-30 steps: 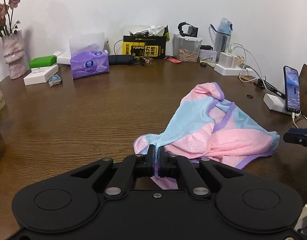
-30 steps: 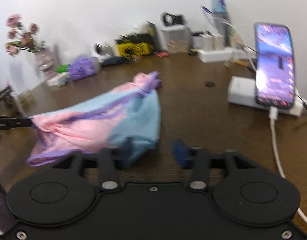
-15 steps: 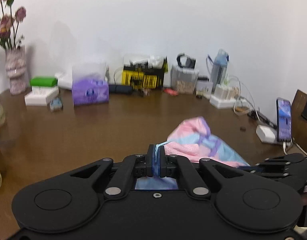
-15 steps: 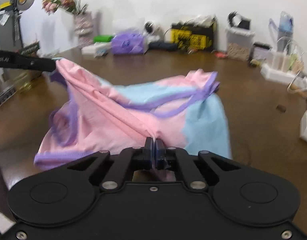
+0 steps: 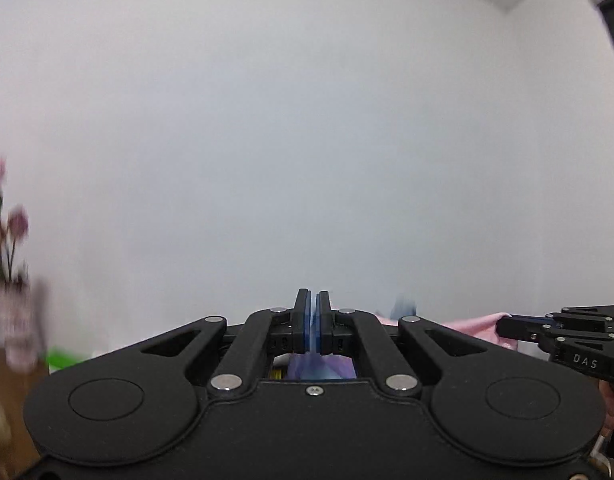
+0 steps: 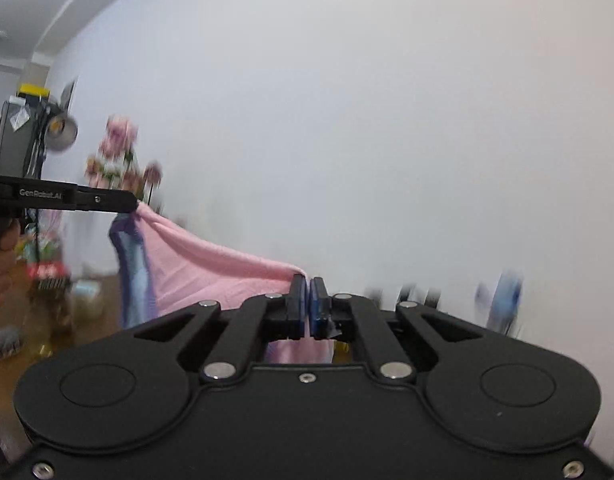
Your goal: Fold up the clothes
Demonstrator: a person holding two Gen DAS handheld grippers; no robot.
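A pink, light blue and purple garment (image 6: 195, 264) hangs in the air, stretched between both grippers. My right gripper (image 6: 308, 300) is shut on one pink edge. My left gripper (image 5: 313, 312) is shut on another part, seen as blue-purple cloth between and below its fingers. In the right wrist view the left gripper (image 6: 133, 204) holds the garment's far corner at upper left. In the left wrist view the right gripper (image 5: 503, 326) pinches a pink edge (image 5: 467, 326) at the right. Both cameras point mostly at the white wall, so the garment's lower part is hidden.
A vase of pink flowers (image 5: 11, 280) stands at the left, blurred; it also shows in the right wrist view (image 6: 119, 160). The brown table (image 6: 95, 320) lies low behind the garment. A blue bottle (image 6: 503, 300) is blurred at the right. A lamp and equipment (image 6: 31, 128) stand at far left.
Both grippers have lifted the garment off the table and tilted upward, so the views now face the wall. The right gripper, open a second ago, closed on the garment.
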